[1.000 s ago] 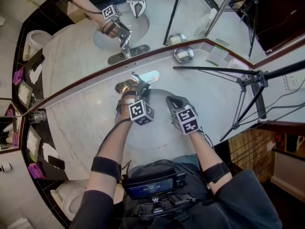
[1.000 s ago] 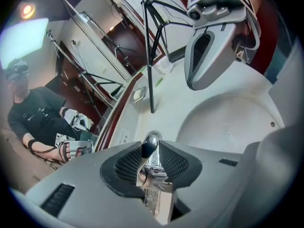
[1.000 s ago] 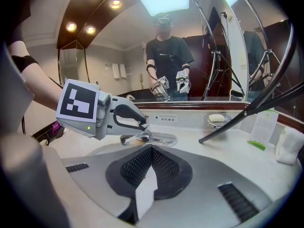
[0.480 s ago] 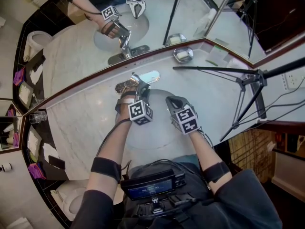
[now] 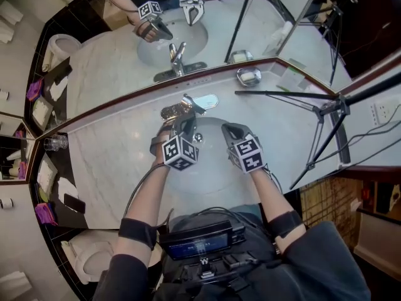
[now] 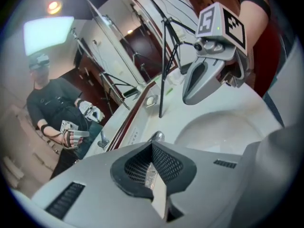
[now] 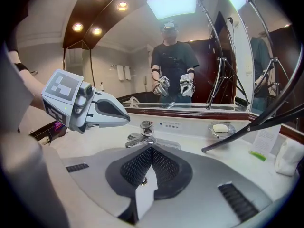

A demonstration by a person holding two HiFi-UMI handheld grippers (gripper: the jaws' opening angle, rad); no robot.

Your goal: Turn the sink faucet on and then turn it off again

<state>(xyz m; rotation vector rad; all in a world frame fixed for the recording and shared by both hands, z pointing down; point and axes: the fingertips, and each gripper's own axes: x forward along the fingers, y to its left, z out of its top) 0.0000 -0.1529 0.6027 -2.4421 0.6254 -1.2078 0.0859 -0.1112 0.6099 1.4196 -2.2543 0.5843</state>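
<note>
**Left gripper shut and empty beside the faucet**

Left gripper [image 5: 185, 121] had just closed its jaws; its own view showed the pads [image 6: 164, 163] meeting with nothing between them. The right gripper [image 5: 229, 131] was likewise shut and empty, held over the sink [image 5: 216, 168].

The faucet [image 5: 188, 105] stood at the back rim of the sink, below the mirror [image 5: 113, 55]. From the head view the left gripper covered part of the spout, so contact could not be judged there. The right gripper view showed its tip just left of the faucet's lever [image 7: 144, 126], seemingly apart from it.

In the left gripper view only the faucet's chrome top [image 6: 157, 137] peeped over the jaws. No view made clear whether water ran.

A soap dish [image 5: 249, 76] sat to the right, near a tripod [image 5: 326, 108] cut off by the frame edge.
</note>
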